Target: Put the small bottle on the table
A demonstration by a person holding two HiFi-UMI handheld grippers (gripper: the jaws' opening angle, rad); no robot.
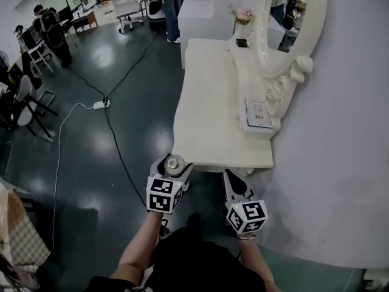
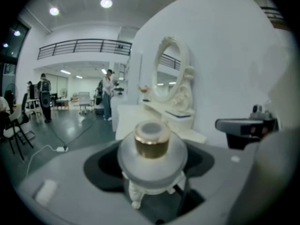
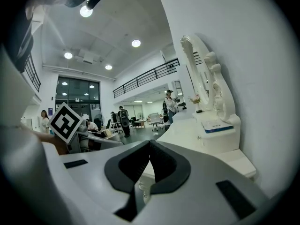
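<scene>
I have the small bottle (image 2: 151, 142) (frosted body, gold cap) upright and clamped between the jaws of my left gripper (image 1: 172, 169). It is held in the air at the near-left corner of the white dressing table (image 1: 206, 102); I cannot tell whether it is over the edge or just short of it. The tabletop runs away toward 12 o'clock. My right gripper (image 3: 149, 146) hangs at about 4 o'clock from the left one, jaws pressed together with nothing between them. Toward 1 o'clock on the table stand an oval mirror (image 1: 282, 17) and a small flat box (image 1: 258, 114). At 10 o'clock a power strip (image 1: 101, 104) lies on the dark floor.
</scene>
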